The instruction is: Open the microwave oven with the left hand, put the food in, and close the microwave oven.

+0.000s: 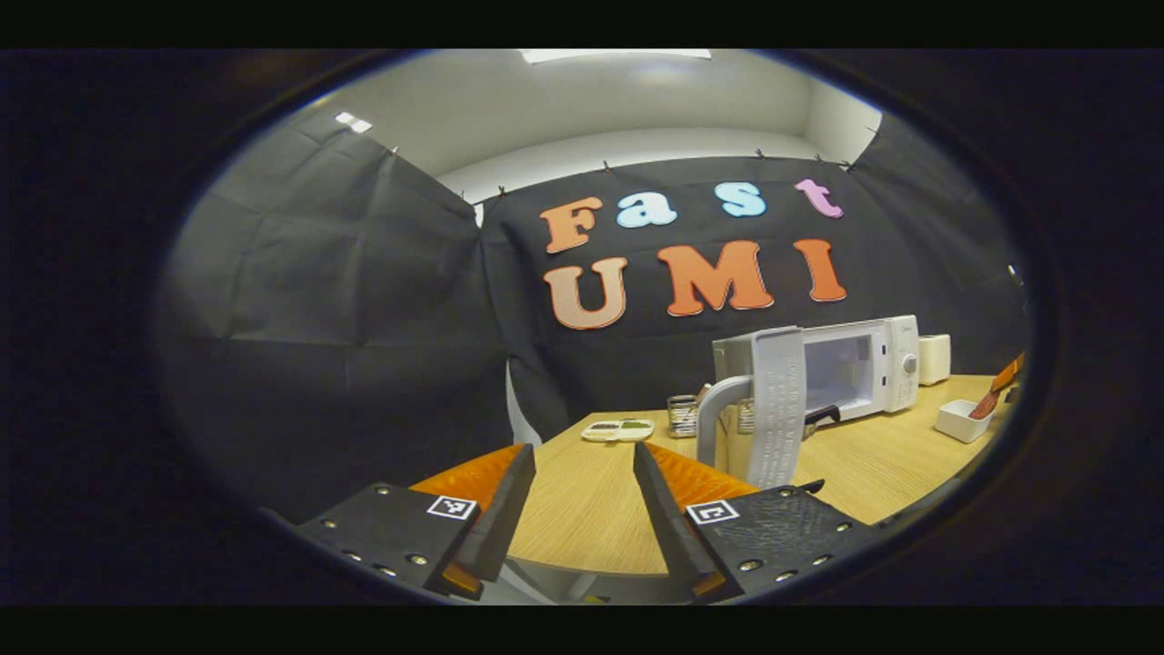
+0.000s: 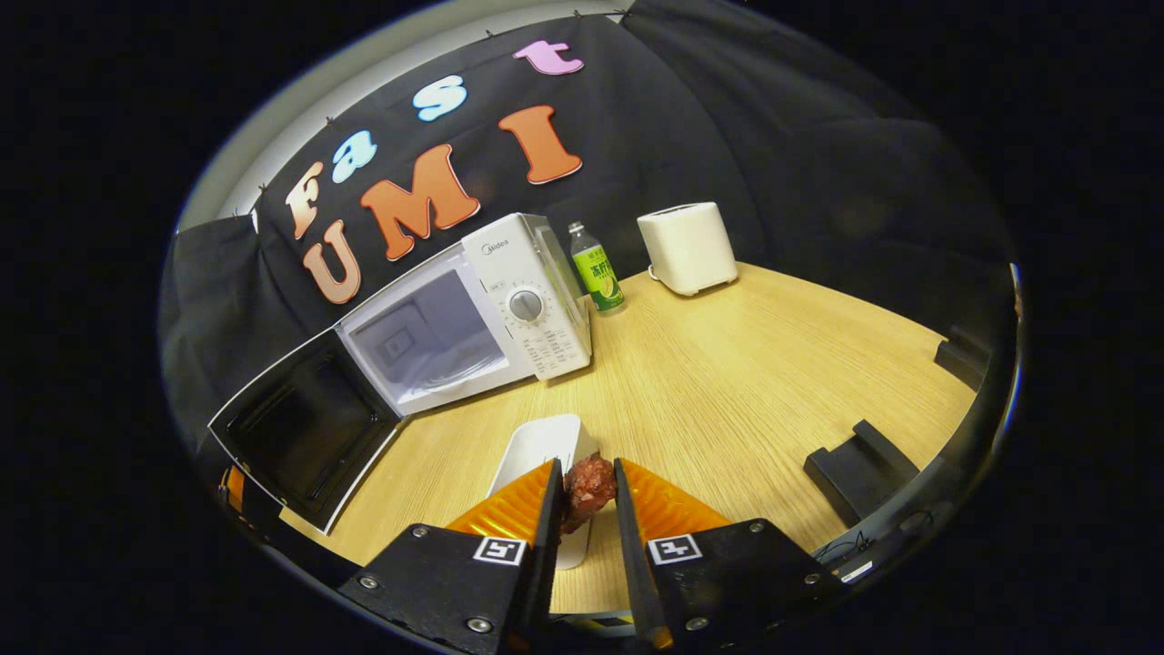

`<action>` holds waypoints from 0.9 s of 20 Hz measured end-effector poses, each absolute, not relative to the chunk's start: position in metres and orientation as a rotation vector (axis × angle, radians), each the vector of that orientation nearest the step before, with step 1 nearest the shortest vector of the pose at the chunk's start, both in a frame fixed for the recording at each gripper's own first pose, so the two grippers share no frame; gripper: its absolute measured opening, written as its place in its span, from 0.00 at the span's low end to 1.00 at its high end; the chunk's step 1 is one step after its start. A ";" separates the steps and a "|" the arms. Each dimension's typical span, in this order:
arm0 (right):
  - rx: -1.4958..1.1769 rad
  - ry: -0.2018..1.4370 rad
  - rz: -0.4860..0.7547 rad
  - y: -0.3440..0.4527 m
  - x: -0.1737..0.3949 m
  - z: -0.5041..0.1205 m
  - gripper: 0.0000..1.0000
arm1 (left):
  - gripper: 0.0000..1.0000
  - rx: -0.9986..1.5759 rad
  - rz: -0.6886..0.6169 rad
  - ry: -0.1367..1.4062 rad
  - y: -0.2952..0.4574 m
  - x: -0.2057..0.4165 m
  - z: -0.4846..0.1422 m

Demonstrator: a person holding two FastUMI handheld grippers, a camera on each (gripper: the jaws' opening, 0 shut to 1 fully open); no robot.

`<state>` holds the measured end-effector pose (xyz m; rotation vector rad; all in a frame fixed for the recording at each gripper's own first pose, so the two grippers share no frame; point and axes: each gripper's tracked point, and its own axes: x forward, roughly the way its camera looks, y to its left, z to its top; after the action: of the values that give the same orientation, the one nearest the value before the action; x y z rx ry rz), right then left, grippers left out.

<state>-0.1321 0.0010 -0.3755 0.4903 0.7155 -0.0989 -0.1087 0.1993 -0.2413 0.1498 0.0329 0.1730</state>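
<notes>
- The left gripper (image 1: 582,473) has its fingers (image 1: 496,514) spread wide apart, with nothing between them; bare table (image 1: 582,518) shows through the gap.
- In the left gripper view the microwave oven (image 1: 864,364) stands farther off to the right on the table, its door (image 1: 777,405) swung open and seen nearly edge-on, well apart from the left gripper.
- Left of the door, near the table's far edge, sits a small divided dish (image 1: 618,429); what lies in it is too small to tell.
- The right gripper (image 2: 587,496) has its fingers (image 2: 546,518) drawn close, clamped on a dark red lump of food (image 2: 591,487) that sits between the tips, both fingers pressing on it.
- The food is held just above a white rectangular dish (image 2: 541,446) that lies on the table in front of the microwave oven (image 2: 473,314); whether the lump touches the dish I cannot tell.
- In the right gripper view the microwave oven's door (image 2: 305,428) hangs open to the left, its dark inner face showing, and the cavity stands open.
- Just beside the oven's control panel stands a green-labelled bottle (image 2: 596,268), and beyond it a white toaster (image 2: 688,246).
- In the left gripper view the white dish (image 1: 964,420) appears at the far right, with the right gripper (image 1: 996,391) over it.
</notes>
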 end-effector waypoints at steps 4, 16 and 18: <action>0.624 0.734 -0.090 0.005 -0.134 -0.378 0.37 | 0.68 0.132 0.187 0.034 0.200 -0.105 -0.243; 0.698 0.695 -0.082 -0.002 -0.105 -0.365 0.13 | 0.68 0.131 0.195 0.058 0.200 -0.092 -0.250; 0.634 0.680 -0.094 -0.008 -0.098 -0.359 0.13 | 0.75 0.142 0.205 0.087 0.202 -0.091 -0.256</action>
<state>-0.0981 -0.0079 -0.3589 0.6337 0.6798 -0.0937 -0.0907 0.2020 -0.2561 0.1417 0.0868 0.2048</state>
